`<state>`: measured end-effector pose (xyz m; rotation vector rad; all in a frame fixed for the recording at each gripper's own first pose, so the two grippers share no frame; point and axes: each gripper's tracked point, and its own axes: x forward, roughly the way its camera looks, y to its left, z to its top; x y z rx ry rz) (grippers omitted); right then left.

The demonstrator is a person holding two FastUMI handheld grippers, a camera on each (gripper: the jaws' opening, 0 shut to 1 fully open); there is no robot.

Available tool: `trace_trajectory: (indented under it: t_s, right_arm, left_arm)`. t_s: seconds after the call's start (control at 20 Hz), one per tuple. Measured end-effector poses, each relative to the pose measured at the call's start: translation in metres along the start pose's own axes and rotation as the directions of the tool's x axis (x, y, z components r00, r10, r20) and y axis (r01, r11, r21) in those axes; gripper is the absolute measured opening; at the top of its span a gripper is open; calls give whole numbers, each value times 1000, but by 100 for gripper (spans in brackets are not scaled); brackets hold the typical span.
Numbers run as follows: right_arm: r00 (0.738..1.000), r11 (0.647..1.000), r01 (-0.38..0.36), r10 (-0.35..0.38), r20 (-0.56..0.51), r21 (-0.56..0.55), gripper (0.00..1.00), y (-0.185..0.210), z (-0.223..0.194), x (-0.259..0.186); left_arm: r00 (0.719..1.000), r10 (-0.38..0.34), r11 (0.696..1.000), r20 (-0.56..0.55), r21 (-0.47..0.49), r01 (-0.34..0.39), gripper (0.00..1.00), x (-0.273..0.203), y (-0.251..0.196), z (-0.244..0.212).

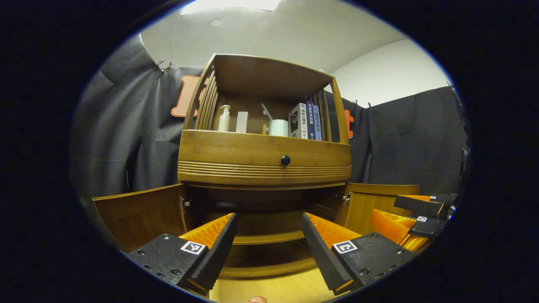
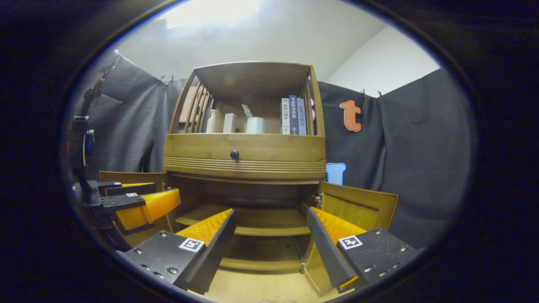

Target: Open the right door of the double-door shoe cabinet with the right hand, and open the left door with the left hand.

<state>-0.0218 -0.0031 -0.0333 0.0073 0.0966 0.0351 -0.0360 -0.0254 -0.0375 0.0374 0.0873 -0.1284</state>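
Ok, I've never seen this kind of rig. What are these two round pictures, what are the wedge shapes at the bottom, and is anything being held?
There is no robot here: a person holds one two-finger tool in each hand. Each round picture comes from a fisheye camera riding on one tool, looking forward along its fingers, which are the wedges at the bottom. The left gripper view shows the left tool, open, with the other tool off to its right. The right gripper view shows the right tool, also open. Neither holds anything. Both face a wooden shoe cabinet with a black-knobbed drawer. Its left door and right door are both swung open, showing bare inner shelves. The top shelf holds a pump bottle, a paper roll and books.
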Motion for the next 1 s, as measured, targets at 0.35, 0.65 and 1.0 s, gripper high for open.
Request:
trace_trajectory:
  t_s: [0.35,0.65,1.0]
  right_arm:
    - [1000,1000,-8,8,1,-26,100,12,-2,3]
    - [1000,999,24,-24,3,-39,100,17,-2,-1]
    - [994,993,109,-109,-6,-47,97,18,-6,-23]
  left_arm:
    - [1000,11,1000,-8,-16,-11,94,0,13,-3]
    - [1000,-23,999,-19,-33,22,94,1,16,-5]
    - [993,-112,993,-25,-40,111,94,-3,9,-9]
